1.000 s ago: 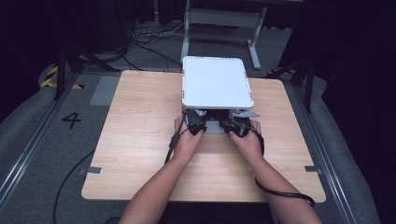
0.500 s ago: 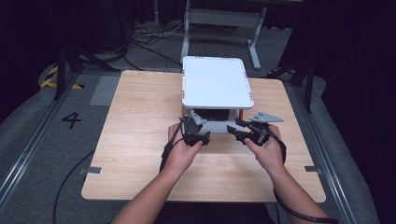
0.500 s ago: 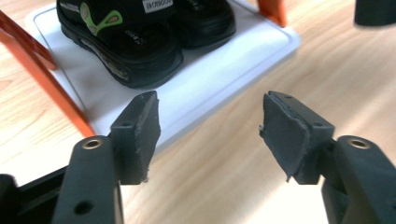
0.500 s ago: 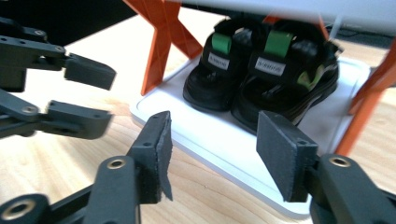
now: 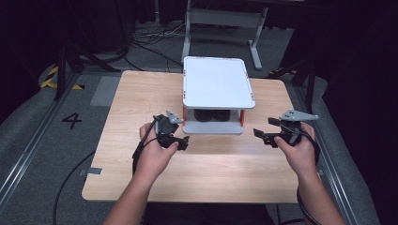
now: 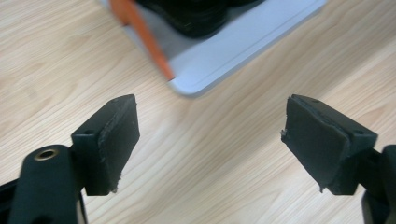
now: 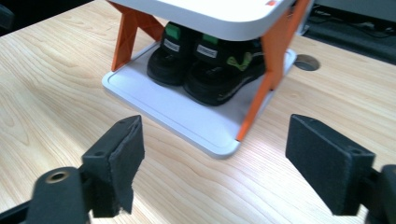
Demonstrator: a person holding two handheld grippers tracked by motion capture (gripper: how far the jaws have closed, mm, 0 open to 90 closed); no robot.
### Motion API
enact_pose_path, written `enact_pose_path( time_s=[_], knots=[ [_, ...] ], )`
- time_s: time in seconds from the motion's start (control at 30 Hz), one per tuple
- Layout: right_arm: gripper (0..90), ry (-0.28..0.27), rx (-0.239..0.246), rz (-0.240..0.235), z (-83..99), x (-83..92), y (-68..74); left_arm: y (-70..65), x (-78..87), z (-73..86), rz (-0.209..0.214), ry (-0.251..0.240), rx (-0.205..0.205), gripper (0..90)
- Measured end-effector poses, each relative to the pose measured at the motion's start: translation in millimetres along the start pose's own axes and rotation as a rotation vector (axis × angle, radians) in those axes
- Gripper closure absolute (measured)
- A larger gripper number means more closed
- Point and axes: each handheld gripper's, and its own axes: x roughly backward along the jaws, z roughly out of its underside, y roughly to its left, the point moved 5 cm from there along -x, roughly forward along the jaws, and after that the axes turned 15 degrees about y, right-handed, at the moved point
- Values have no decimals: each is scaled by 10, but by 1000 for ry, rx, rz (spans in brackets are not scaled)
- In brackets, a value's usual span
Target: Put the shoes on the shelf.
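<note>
The left gripper point(image 5: 180, 140) is held in the person's left hand point(image 5: 152, 157) above the table point(image 5: 141, 93), just in front of the left front corner of the little white rack point(image 5: 218, 82). Its jaws are wide apart and have just been opening, and there is nothing between them but the wood of the table. In the left gripper view, the two black pads point(image 6: 122, 135) stand far from each other, and the rounded corner of the rack's bottom shelf point(image 6: 219, 70) lies past them with one orange leg point(image 6: 142, 35) on it. The right gripper point(image 5: 265, 133) is in the person's right hand point(image 5: 298, 150), off to the right of the rack and a bit apart from it. Its jaws are wide too and have just been opening, with nothing in them. In the right gripper view you can look under the white top of the rack. A pair of black shoes point(image 7: 210, 70) sits side by side on the bottom shelf, between the orange legs, with green bits on them. The shoes are touched by no gripper. The rack stands near the far edge of the table, in the middle.
</note>
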Motion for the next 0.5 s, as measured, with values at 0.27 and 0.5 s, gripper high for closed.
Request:
enact_pose_path(
  time_s=[0.27,0.5],
  knots=[
    [154,35,26,45,227,231,-254,345,40,345,-14,129,-12,165],
    [155,102,-20,69,522,179,-555,622,28,599,-37,97,12,165]
  ],
)
